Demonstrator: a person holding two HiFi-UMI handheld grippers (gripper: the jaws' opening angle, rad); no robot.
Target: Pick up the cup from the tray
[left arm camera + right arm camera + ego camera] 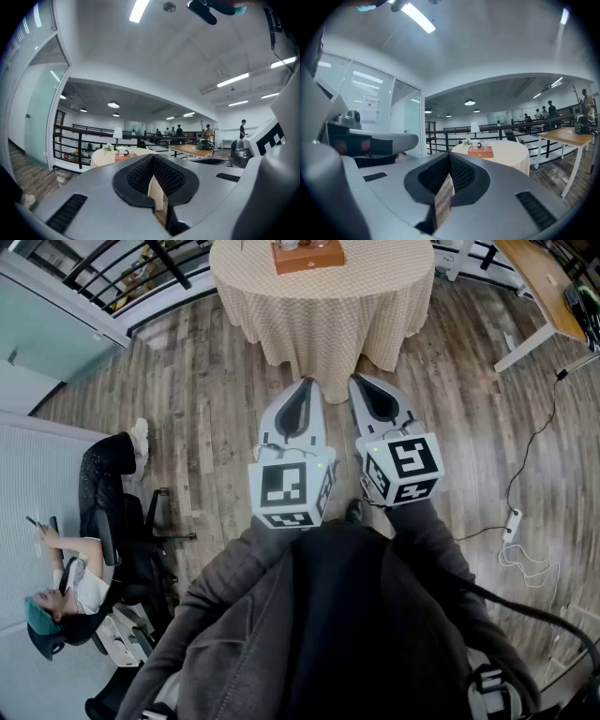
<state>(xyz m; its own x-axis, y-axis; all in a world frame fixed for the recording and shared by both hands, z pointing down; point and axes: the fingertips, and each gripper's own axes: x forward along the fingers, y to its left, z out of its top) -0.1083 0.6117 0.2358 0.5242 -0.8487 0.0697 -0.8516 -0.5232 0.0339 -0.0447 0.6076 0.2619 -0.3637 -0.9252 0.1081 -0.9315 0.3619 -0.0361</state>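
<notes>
**Both jaw pairs closed and empty; the cup (475, 143) sits on its tray (480, 152), well ahead**

Head view: a person in a dark jacket holds the left gripper (302, 395) and the right gripper (361, 390) side by side at waist height. Both point across the wooden floor (206, 418) toward a round table (319, 315) draped in a checked cloth. The brown tray lies on the tabletop at the picture's upper edge. What stands on it is cut off there, so the cup cannot be made out in this view. Both grippers are well apart from the table. At the left another person (84, 568) sits in a chair, and a desk (539, 282) stands at the upper right.

Left gripper view: the two black ribbed pads (140, 176) meet at their tips with nothing between them; only a thin slit shows the tablecloth behind. Beyond the jaws, to the left, the white cup stands upright on the tray on the table, in front of a black railing (79, 136).

Right gripper view: these jaws are pressed together too and hold nothing. The table stands just right of the jaw line, with the cup upright on the tray beside a small glass (483, 145). A white lamp (474, 127) rises behind them.
</notes>
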